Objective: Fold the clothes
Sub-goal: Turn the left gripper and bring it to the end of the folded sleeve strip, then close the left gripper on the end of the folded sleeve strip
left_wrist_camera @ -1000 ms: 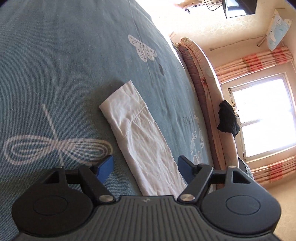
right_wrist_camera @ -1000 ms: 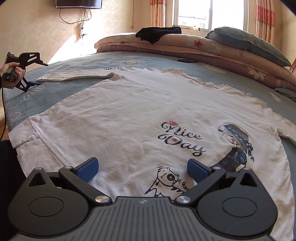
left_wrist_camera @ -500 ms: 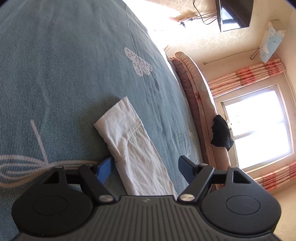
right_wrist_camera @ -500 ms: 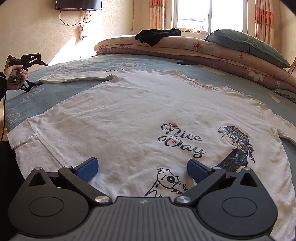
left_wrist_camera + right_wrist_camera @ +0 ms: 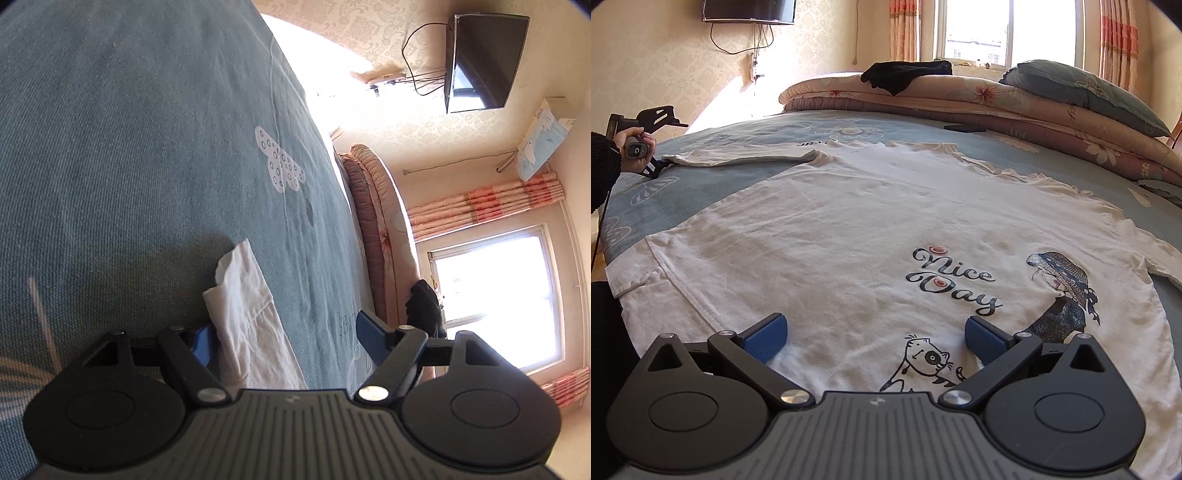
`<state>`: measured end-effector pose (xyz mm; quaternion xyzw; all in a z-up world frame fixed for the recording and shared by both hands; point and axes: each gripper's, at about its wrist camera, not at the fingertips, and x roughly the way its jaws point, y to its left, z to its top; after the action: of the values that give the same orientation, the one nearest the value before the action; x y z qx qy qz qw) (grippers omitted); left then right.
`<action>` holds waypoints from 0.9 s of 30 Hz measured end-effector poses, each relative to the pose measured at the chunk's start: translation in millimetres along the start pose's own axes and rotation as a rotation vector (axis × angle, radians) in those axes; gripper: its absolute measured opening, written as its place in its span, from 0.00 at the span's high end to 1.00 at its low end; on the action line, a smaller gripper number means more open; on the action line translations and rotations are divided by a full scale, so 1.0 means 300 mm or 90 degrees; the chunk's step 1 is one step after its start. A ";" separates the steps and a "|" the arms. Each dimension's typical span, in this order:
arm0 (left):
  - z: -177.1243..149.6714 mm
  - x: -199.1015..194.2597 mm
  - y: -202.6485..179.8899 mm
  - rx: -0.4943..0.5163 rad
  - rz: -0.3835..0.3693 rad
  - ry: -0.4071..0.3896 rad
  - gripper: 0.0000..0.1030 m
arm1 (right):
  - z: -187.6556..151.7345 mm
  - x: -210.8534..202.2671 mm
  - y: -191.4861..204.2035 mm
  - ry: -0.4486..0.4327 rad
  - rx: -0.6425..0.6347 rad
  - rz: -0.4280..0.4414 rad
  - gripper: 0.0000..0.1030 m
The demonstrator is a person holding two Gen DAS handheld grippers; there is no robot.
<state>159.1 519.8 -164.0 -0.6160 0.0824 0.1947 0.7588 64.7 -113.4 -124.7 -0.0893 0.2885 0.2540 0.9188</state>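
A white long-sleeved shirt (image 5: 849, 236) with a "Nice Day" print lies flat on the blue-green bed cover (image 5: 713, 181). Its far left sleeve (image 5: 738, 158) stretches out to the left. In the left wrist view the sleeve's cuff end (image 5: 243, 306) lies between the open jaws of my left gripper (image 5: 286, 338), with the left blue pad (image 5: 203, 345) touching its edge. My left gripper also shows in the right wrist view (image 5: 652, 142) at the cuff. My right gripper (image 5: 873, 338) is open and empty, low over the shirt's front.
Folded quilts (image 5: 960, 99) with a black garment (image 5: 905, 72) and a grey-blue pillow (image 5: 1082, 92) lie along the far side under the window. A dark flat object (image 5: 964, 128) lies on the cover near the quilts. A television (image 5: 748, 11) hangs on the wall.
My left gripper has moved forward and down onto the sleeve's cuff, which now sits between its jaws. The right gripper has stayed nearly still.
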 end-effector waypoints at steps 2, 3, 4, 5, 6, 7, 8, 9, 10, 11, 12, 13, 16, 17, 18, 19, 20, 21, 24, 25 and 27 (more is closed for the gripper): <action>-0.013 0.014 -0.017 0.030 -0.006 0.044 0.26 | 0.000 0.000 0.000 0.000 0.000 0.000 0.00; -0.024 0.020 -0.025 0.049 -0.015 0.077 0.26 | 0.000 0.000 0.001 -0.001 0.000 0.000 0.00; -0.036 0.022 -0.030 0.070 -0.022 0.094 0.26 | 0.000 0.000 0.001 -0.001 0.001 0.000 0.00; -0.050 0.020 -0.039 0.101 -0.020 0.097 0.26 | -0.001 0.000 0.001 -0.002 0.001 0.000 0.00; -0.057 0.018 -0.044 0.115 -0.016 0.093 0.26 | 0.000 0.001 0.001 -0.002 0.001 0.000 0.00; -0.057 0.021 -0.046 0.111 -0.012 0.085 0.26 | 0.000 0.001 0.001 -0.001 0.001 0.000 0.00; -0.054 0.023 -0.047 0.098 -0.006 0.075 0.26 | 0.001 0.001 0.001 -0.001 0.001 0.000 0.00; -0.052 0.030 -0.054 0.097 0.003 0.072 0.26 | 0.001 0.001 0.001 -0.001 0.001 0.000 0.00; -0.049 0.037 -0.062 0.095 0.012 0.069 0.26 | 0.000 0.000 0.001 -0.001 0.001 -0.001 0.00; -0.048 0.043 -0.069 0.095 0.022 0.067 0.26 | 0.000 -0.001 0.001 -0.001 0.001 -0.001 0.00; -0.050 0.050 -0.085 0.111 0.034 0.071 0.26 | 0.000 -0.001 0.001 -0.001 0.001 -0.001 0.00; -0.053 0.050 -0.089 0.123 0.037 0.073 0.26 | -0.001 -0.002 0.001 -0.001 0.001 -0.001 0.00; -0.058 0.029 -0.078 0.125 0.051 0.066 0.42 | -0.003 -0.001 0.002 -0.003 0.001 -0.001 0.00; -0.058 0.020 -0.066 0.114 0.060 0.061 0.57 | -0.003 -0.001 0.002 -0.003 0.001 0.000 0.00; -0.059 0.013 -0.058 0.107 0.078 0.056 0.65 | -0.003 0.000 0.002 -0.003 0.002 0.000 0.00; -0.057 0.009 -0.054 0.106 0.092 0.056 0.81 | -0.003 0.000 0.002 -0.004 0.002 0.000 0.00; -0.055 0.006 -0.051 0.106 0.103 0.058 0.90 | -0.004 0.000 0.002 -0.004 0.002 0.000 0.00; -0.053 0.003 -0.049 0.106 0.113 0.059 0.89 | -0.004 0.000 0.002 -0.004 0.002 0.000 0.00; -0.056 0.000 -0.058 0.098 0.128 0.058 0.89 | -0.003 0.001 0.002 -0.004 0.002 -0.001 0.00; -0.061 0.004 -0.077 0.110 0.145 0.058 0.89 | -0.001 0.001 0.003 -0.003 0.001 -0.001 0.00; -0.070 0.008 -0.117 0.137 0.179 0.061 0.90 | 0.006 0.000 0.006 0.006 -0.001 -0.004 0.00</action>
<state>177.7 494.1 -137.9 -0.5225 0.2241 0.2593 0.7807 64.6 -111.3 -123.2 -0.0922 0.2922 0.2509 0.9182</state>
